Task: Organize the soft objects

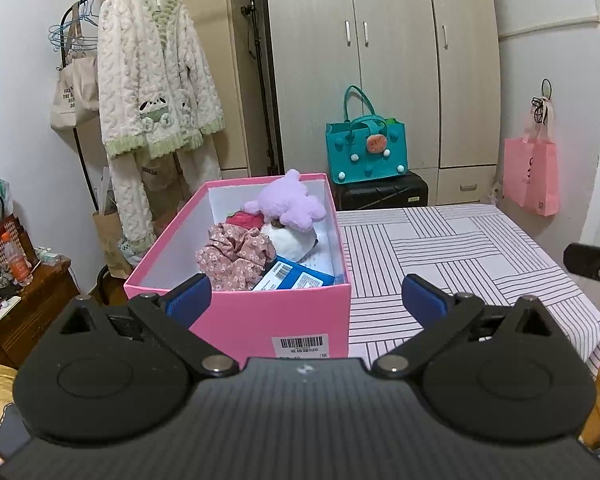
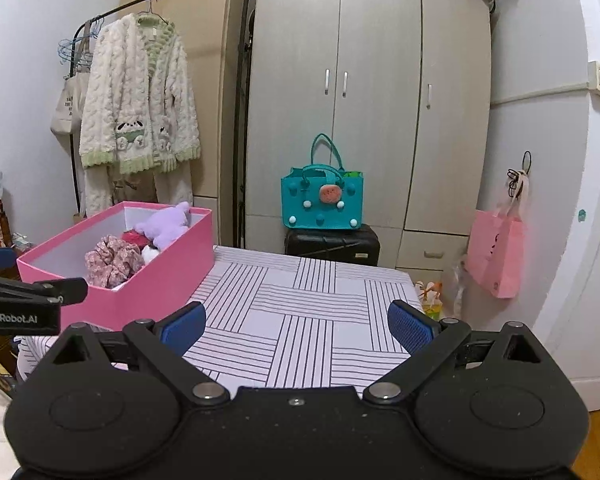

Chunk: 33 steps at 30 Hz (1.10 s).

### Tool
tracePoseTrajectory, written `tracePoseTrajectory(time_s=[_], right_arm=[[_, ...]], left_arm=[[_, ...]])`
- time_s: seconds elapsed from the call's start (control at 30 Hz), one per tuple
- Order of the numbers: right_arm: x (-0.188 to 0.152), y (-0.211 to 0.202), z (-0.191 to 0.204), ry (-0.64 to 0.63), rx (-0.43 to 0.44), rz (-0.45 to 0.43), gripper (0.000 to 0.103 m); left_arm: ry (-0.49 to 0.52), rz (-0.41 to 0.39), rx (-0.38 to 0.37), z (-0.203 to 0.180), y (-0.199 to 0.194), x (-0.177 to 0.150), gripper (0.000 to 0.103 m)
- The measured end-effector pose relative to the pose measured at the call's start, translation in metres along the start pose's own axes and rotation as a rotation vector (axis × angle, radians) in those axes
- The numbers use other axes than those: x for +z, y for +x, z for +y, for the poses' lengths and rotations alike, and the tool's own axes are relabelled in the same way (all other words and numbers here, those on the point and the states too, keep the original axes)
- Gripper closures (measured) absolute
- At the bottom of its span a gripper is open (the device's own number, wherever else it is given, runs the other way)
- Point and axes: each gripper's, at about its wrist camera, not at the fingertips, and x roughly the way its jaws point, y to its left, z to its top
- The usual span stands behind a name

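Pink box [image 1: 236,320] already holds the purple plush [image 1: 288,204] and floral scrunchie [image 1: 236,256]; left gripper [image 1: 306,300] and right gripper [image 2: 296,324] both gape empty, so packing looks finished and withdrawal seems next.

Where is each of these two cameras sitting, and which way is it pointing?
Left wrist: sits on the left gripper, looking forward over its open blue fingers at the pink box of soft things; the other gripper's tip shows at the right edge.
Right wrist: sits on the right gripper, facing the striped table and wardrobe; the left gripper pokes in at the left.
Shared: pink box, teal bag, hanging robe.
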Motion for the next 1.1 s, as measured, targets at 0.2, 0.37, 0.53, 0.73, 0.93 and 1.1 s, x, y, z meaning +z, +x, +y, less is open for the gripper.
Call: tracePoseTrajectory(time_s=[0.2, 0.37, 0.53, 0.73, 0.93, 1.1], right_arm=[[-0.0043, 0.0022, 0.0044, -0.018, -0.019, 0.013, 0.001], [-0.0080, 0.0004, 0.0051, -0.013, -0.045, -0.003, 0.000], [-0.0077, -0.0032, -0.0002, 0.014, -0.041, -0.007, 0.000], [-0.0079, -0.0022, -0.0005, 0.013, -0.047, 0.003, 0.000], [-0.0075, -0.0039, 0.0021, 0.004, -0.040, 0.000, 0.000], [-0.0088, -0.0033, 0.0011, 0.009, -0.043, 0.006, 0.000]], left_arm=[[-0.004, -0.015, 0.005, 0.0017, -0.0048, -0.0021, 0.000], [0.008, -0.010, 0.021, 0.0015, -0.0045, -0.0032, 0.000], [0.001, -0.007, 0.023, 0.0026, -0.0044, -0.0041, 0.000], [0.016, -0.022, 0.021, 0.0017, -0.0081, -0.0025, 0.000], [0.032, -0.020, 0.019, 0.0000, -0.0079, -0.0023, 0.000], [0.011, -0.001, -0.018, 0.0020, -0.0054, -0.0036, 0.000]])
